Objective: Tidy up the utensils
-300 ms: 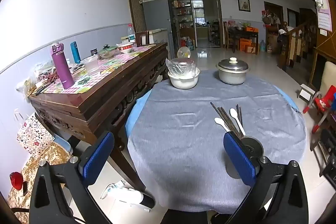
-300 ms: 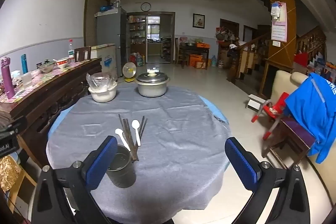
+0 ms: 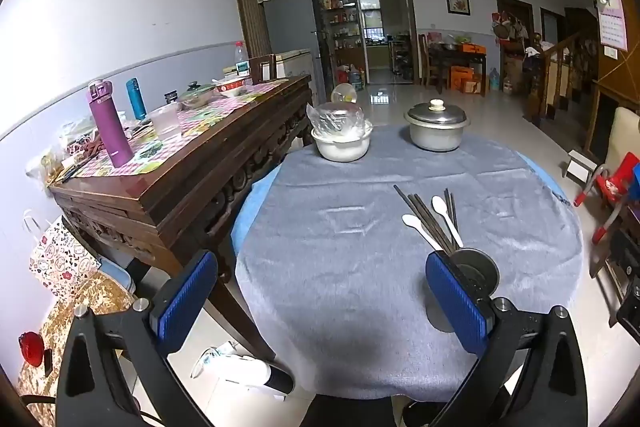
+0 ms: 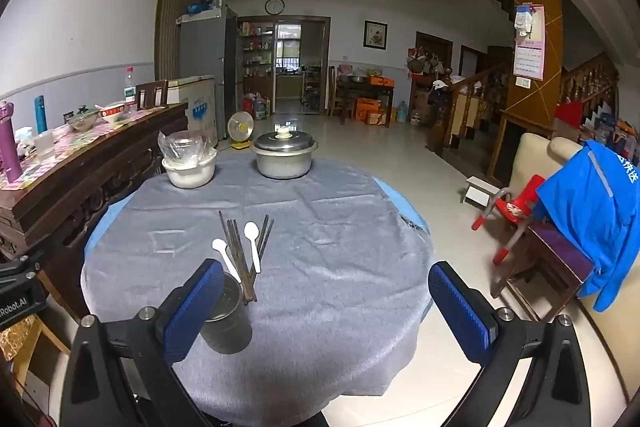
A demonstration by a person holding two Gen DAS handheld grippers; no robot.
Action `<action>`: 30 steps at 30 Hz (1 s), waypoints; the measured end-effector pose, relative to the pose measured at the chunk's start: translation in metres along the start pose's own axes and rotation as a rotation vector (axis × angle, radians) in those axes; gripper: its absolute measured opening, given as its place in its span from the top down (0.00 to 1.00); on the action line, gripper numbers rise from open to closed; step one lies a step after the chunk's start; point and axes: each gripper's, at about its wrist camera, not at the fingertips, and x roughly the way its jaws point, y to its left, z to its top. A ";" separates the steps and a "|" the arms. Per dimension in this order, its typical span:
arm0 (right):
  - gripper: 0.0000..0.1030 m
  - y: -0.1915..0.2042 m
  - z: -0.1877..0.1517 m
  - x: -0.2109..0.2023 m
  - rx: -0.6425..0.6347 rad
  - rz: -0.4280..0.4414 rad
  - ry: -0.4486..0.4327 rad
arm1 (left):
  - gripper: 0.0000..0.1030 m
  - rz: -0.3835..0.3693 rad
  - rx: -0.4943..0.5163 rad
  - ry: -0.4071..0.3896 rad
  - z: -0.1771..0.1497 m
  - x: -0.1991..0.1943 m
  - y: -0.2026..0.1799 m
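Several dark chopsticks (image 3: 426,217) (image 4: 238,255) and two white spoons (image 3: 446,217) (image 4: 252,241) lie flat on the grey tablecloth (image 3: 344,247) (image 4: 328,235). Just in front of them stands a metal utensil cup (image 3: 478,269) (image 4: 228,323), upright and with nothing showing inside. My left gripper (image 3: 320,279) hovers open over the near part of the table, and its right finger partly covers the cup. My right gripper (image 4: 326,291) is also open with nothing between its fingers, the cup sitting behind its left finger.
A white bowl with a plastic bag (image 3: 342,141) (image 4: 190,169) and a lidded steel pot (image 3: 436,131) (image 4: 284,157) stand at the table's far edge. A dark wooden sideboard (image 3: 180,183) with bottles runs along the left. A red chair (image 4: 516,207) and blue jacket (image 4: 592,211) are at right.
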 end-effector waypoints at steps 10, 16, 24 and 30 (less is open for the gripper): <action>0.00 0.002 -0.001 0.008 -0.006 0.009 0.014 | 0.00 -0.002 0.002 -0.008 -0.004 -0.001 -0.005; 0.00 0.004 0.002 0.010 -0.007 0.007 0.015 | 0.00 -0.003 -0.002 -0.008 -0.005 0.000 -0.006; 0.00 0.003 0.001 0.012 -0.011 0.004 0.017 | 0.00 -0.008 -0.005 -0.008 -0.007 -0.001 -0.007; 0.00 0.006 -0.002 0.011 -0.019 0.006 0.018 | 0.00 -0.011 -0.007 -0.008 -0.011 -0.001 -0.013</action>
